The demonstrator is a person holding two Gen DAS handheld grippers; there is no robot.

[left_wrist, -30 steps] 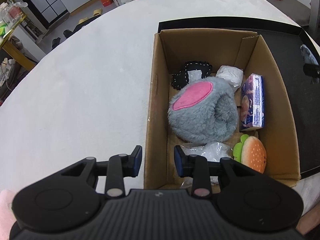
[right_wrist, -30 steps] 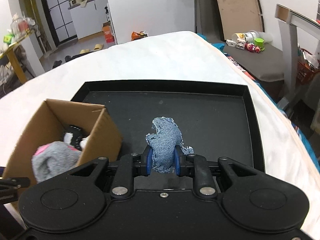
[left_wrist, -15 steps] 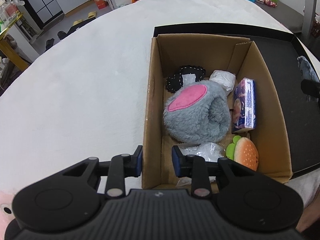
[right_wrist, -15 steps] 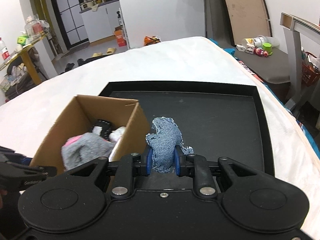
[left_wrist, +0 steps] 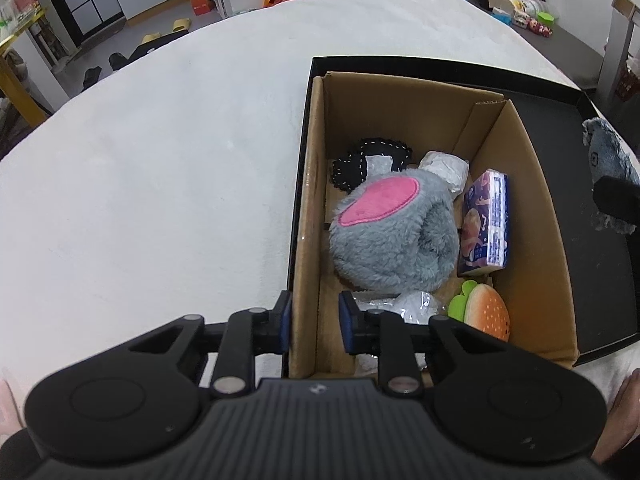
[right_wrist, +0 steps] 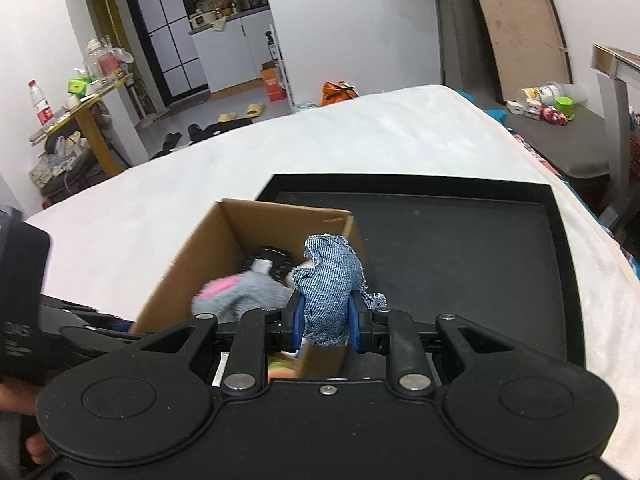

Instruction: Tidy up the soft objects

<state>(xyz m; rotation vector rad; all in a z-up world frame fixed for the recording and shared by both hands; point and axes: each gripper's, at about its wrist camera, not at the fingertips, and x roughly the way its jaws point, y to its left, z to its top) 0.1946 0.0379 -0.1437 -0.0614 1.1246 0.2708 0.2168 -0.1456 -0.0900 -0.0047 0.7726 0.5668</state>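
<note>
right gripper (right_wrist: pixel 323 322) pinches denim scrap (right_wrist: pixel 329 280), lifted over cardboard box (right_wrist: pixel 188 254) right wall, likely to drop in. left gripper (left_wrist: pixel 312 322) spread, straddling box's left wall, probably steadying. inside: burger plush (left_wrist: pixel 486 314), grey plush (left_wrist: pixel 394 236). black tray (right_wrist: pixel 480 248) beyond.

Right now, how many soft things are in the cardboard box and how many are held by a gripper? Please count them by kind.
Plush toys in the cardboard box: 2, the grey plush and the burger plush
Black felt piece: 1
White wrapped bundles: 2, and
Tissue pack: 1
Denim piece held in the right gripper: 1
Total: 7
</note>
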